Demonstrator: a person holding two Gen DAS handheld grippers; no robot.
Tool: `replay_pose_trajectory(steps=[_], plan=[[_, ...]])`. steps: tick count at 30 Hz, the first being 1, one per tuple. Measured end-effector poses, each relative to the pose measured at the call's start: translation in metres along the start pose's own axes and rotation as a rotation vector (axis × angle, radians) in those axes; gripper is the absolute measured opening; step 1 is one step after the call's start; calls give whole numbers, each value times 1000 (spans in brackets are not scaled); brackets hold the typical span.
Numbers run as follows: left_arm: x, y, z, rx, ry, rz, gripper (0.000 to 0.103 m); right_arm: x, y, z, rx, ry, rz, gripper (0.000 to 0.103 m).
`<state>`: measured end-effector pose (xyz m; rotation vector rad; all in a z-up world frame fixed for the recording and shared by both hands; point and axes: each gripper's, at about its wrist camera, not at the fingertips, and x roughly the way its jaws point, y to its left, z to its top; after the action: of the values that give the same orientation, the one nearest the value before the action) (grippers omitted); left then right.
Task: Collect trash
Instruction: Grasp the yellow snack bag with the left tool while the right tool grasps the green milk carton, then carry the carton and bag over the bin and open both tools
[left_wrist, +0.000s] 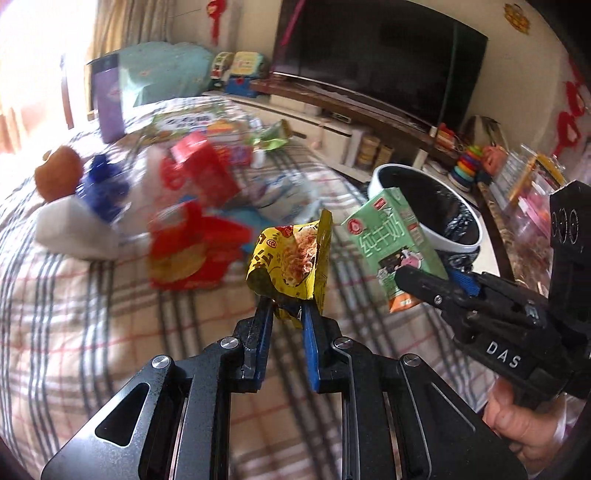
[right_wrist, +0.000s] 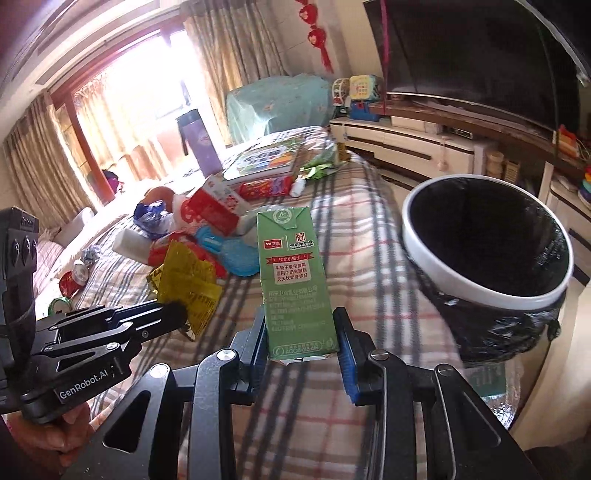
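My left gripper (left_wrist: 286, 312) is shut on a crumpled yellow snack wrapper (left_wrist: 291, 262), held above the plaid-covered table (left_wrist: 110, 332). In the right wrist view the same left gripper (right_wrist: 177, 314) and its yellow wrapper (right_wrist: 188, 284) show at the lower left. My right gripper (right_wrist: 301, 339) is shut on an upright green milk carton (right_wrist: 295, 280); the left wrist view shows that carton (left_wrist: 395, 240) at the right gripper (left_wrist: 417, 284). A white-rimmed bin with a black liner (right_wrist: 487, 258) stands just right of the carton, also visible as the bin (left_wrist: 436, 206) behind it.
More trash lies in a heap further along the table: red packets (left_wrist: 192, 254), a red box (right_wrist: 214, 210), a blue wrapper (right_wrist: 236, 254), a white bottle (left_wrist: 77, 232). A purple tumbler (right_wrist: 199, 144) and a book (right_wrist: 266, 158) stand at the far end. A TV (right_wrist: 480, 55) on a low cabinet is beyond the bin.
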<state>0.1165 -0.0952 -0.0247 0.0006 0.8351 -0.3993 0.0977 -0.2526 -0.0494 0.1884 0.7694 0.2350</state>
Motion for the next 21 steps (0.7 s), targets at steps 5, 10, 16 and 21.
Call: replay_pose_trajectory(steps=[5,10,16,21], plan=[[8,-17,9,32,0,-22,15,-8,-14,0,24,-11,-21,34],[15,-32,16,57,2,-40,15,-13,-29,1,49,-19,-40,34],[25,-47,23,83,5,-54,15,-18,-45,3,77,-30,-60,34],[31,-60,30,106,8,-72,15,-24,-59,6,98,-41,-81,34]])
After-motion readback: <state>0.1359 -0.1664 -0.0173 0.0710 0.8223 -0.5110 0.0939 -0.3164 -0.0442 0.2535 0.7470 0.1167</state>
